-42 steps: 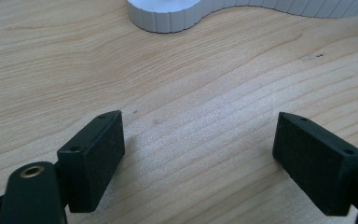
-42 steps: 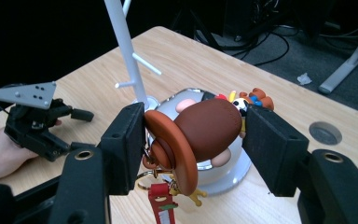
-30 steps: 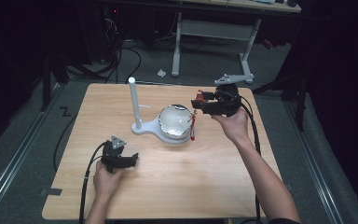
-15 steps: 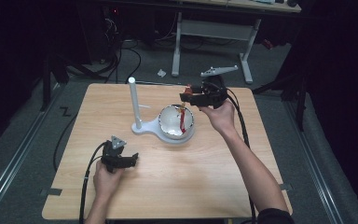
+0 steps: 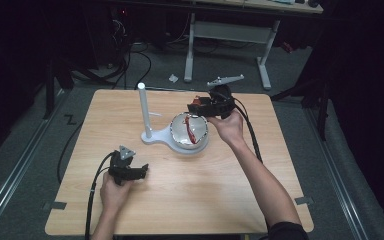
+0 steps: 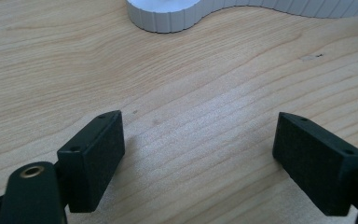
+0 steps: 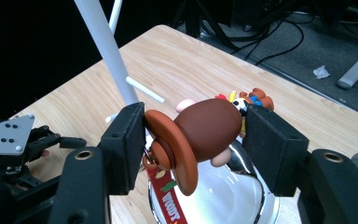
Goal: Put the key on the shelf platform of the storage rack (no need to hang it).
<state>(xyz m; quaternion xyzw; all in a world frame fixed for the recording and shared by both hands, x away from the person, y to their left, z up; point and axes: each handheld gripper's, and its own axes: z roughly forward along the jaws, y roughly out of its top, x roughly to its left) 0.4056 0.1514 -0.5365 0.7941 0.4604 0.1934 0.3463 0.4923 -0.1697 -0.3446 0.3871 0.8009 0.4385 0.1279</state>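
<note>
My right gripper (image 5: 195,106) (image 7: 198,140) is shut on a small cowboy doll (image 7: 205,128) with a brown hat, pinched across hat and body. It hovers over the far rim of a shiny metal bowl (image 5: 182,132) (image 7: 228,196). The doll's red strap (image 5: 193,134) (image 7: 168,203) hangs down into the bowl. The bowl sits on a white stand with an upright post (image 5: 142,107) (image 7: 102,46). My left gripper (image 5: 140,170) (image 6: 200,158) rests low on the table at the near left, open, with bare wood between its pads; the stand's white base (image 6: 168,14) lies ahead of it.
The wooden table (image 5: 230,190) has free room in front and to the right of the bowl. A short peg (image 7: 144,89) sticks out of the post. Cables trail from both grippers toward the near edge. A dark floor and desk legs (image 5: 265,55) lie beyond the table.
My right gripper has carried the doll left and a little down, from beside the bowl's right rim to over its far rim. The left gripper has stayed put.
</note>
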